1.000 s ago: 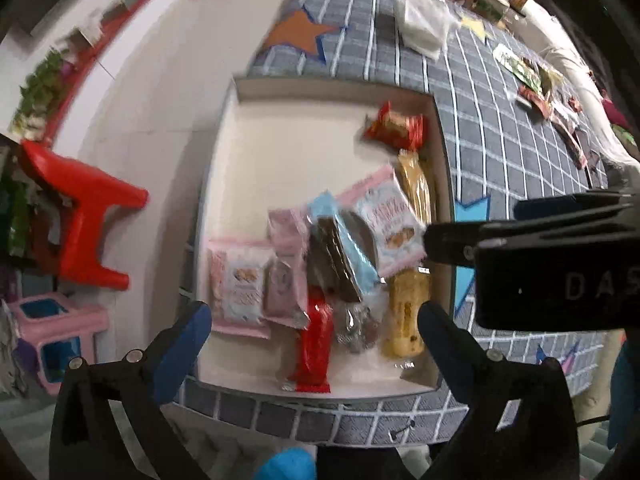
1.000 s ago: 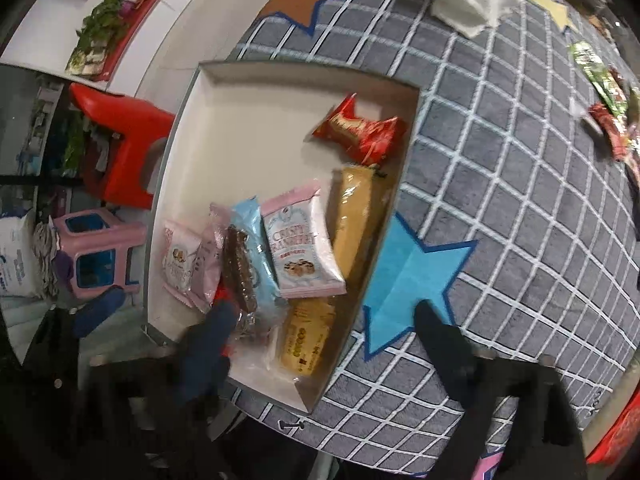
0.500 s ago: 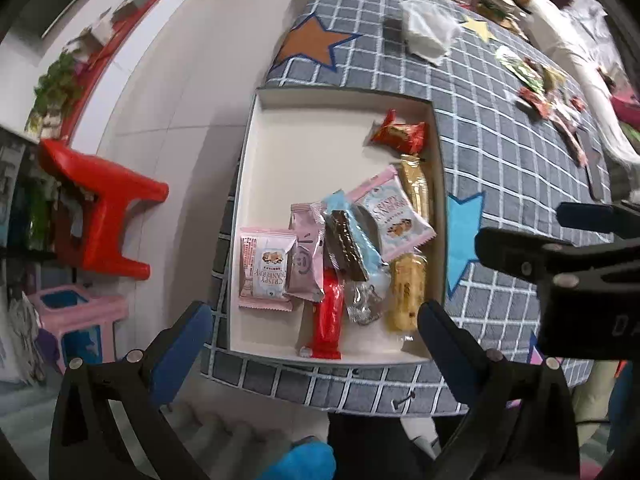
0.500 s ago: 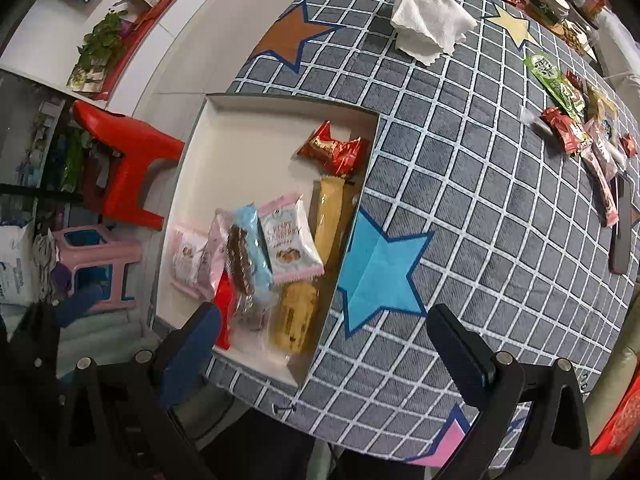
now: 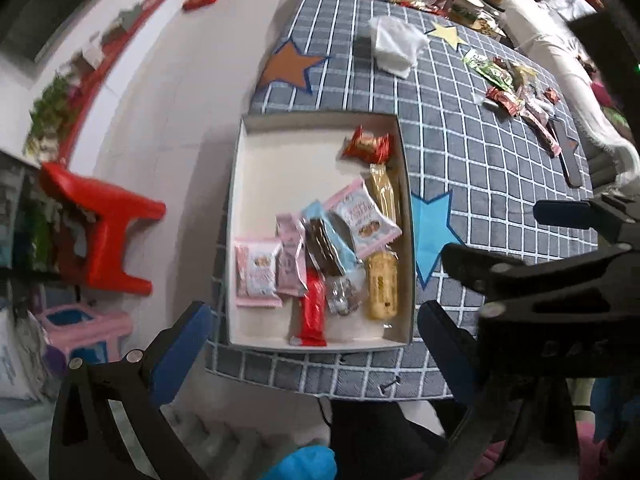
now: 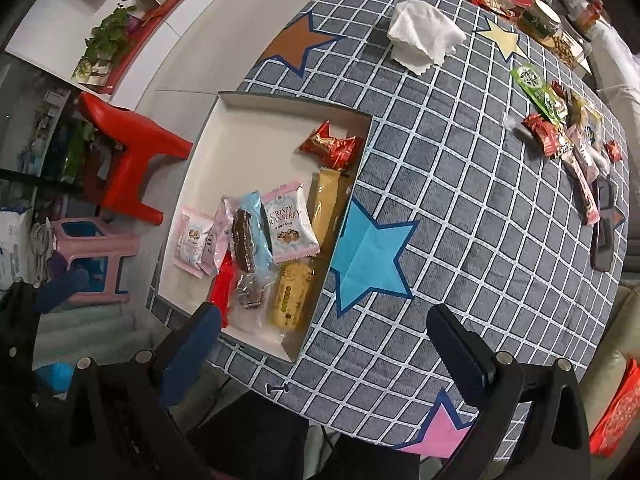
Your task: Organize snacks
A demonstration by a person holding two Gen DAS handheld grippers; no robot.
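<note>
A white shallow box (image 5: 276, 168) (image 6: 240, 136) lies at the near left edge of the grey checked table. It holds several snack packets: a pink cranberry packet (image 5: 362, 220) (image 6: 289, 226), a red packet (image 5: 367, 146) (image 6: 330, 147), yellow bars (image 5: 383, 286) (image 6: 292, 296) and a red bar (image 5: 313, 308). Several loose snacks (image 5: 516, 96) (image 6: 560, 132) lie at the table's far right. My left gripper (image 5: 312, 332) is open and empty, held above the box's near end. My right gripper (image 6: 324, 340) is open and empty above the table's near edge, and shows in the left wrist view (image 5: 560, 264).
A white crumpled cloth (image 6: 424, 38) lies at the table's far side. A dark phone (image 6: 604, 232) lies at the right edge. A red stool (image 5: 96, 220) and a pink stool (image 5: 84, 332) stand on the floor at the left. Jars and wrappers crowd the far end.
Both grippers have pulled up and back from the box, so more of the table shows. The snacks in the box have not moved.
</note>
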